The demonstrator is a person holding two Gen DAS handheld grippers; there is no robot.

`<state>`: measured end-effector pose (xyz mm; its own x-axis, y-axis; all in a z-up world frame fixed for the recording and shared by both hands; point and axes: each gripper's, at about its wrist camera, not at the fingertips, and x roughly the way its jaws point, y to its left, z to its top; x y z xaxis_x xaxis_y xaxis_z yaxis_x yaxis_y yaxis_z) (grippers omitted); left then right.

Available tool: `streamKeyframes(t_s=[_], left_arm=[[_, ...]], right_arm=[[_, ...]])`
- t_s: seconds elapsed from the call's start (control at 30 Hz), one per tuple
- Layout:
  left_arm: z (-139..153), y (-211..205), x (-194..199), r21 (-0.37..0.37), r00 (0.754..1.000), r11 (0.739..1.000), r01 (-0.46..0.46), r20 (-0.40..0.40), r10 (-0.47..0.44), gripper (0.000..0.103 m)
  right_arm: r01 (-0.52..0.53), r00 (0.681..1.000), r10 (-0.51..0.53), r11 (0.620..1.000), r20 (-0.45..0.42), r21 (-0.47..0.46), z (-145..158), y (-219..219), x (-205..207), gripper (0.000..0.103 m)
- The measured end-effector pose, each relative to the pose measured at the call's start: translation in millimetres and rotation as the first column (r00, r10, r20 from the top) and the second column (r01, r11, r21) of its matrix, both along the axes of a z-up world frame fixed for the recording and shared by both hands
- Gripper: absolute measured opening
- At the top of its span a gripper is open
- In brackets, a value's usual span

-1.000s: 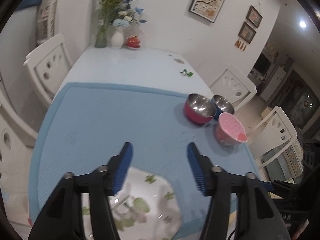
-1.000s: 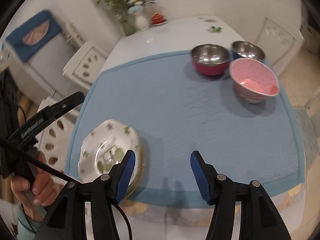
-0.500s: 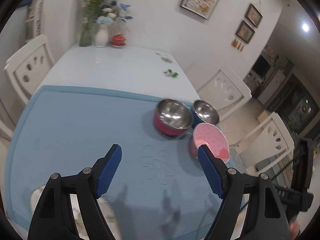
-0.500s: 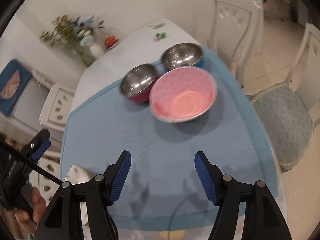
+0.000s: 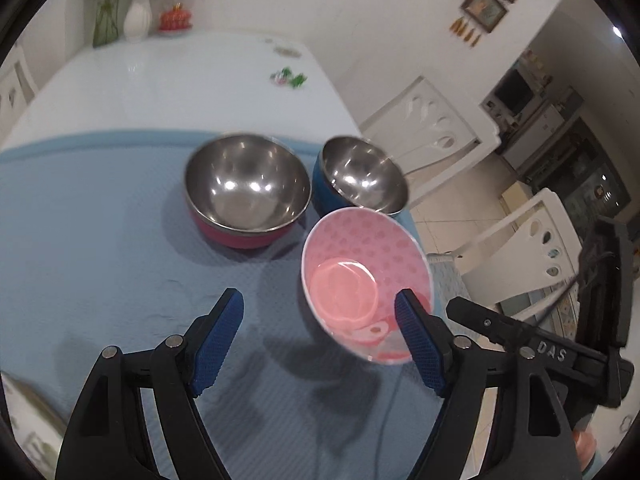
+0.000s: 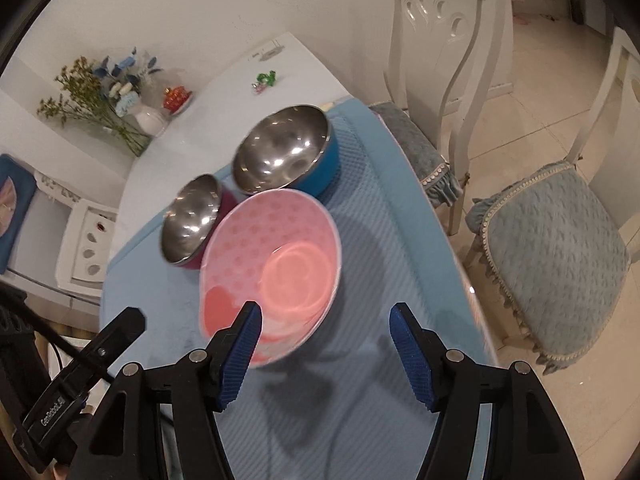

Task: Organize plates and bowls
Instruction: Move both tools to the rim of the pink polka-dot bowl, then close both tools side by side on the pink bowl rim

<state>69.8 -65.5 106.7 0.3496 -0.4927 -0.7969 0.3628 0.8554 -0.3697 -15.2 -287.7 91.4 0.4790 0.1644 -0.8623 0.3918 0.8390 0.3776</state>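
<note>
With both grippers, left [image 5: 318,334] and right [image 6: 326,344], spread wide and empty, I could knock the pink bowl [image 6: 276,264], beside two steel bowls on the mat, off the edge.

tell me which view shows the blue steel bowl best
The right wrist view: the blue steel bowl shows its whole rim and blue wall, only its near edge behind the pink bowl. The left wrist view shows it smaller, pink bowl covering its front.

Three bowls [image 5: 366,280] on mat [image 5: 100,240]
</note>
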Motion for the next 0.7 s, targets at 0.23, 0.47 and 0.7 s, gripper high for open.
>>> streamKeyframes(t_s=[0.23,0.47,0.7], left_arm=[[-30,-15,12,0.030,0.998,0.999,-0.016,-0.055,0.018,0.063],[-52,-34,20,0.069,0.996,0.997,0.023,-0.083,-0.017,0.045],[-63,-49,18,0.107,0.994,0.991,0.077,-0.080,-0.069,0.025]], right_arm=[[-0.052,0.998,0.052,0.999,-0.034,-0.005,-30,-8,28,0.064],[-0.086,0.995,0.087,0.996,-0.039,0.007,-50,-12,49,0.058],[-0.140,0.989,0.141,0.990,-0.040,0.019,-61,-8,60,0.032]])
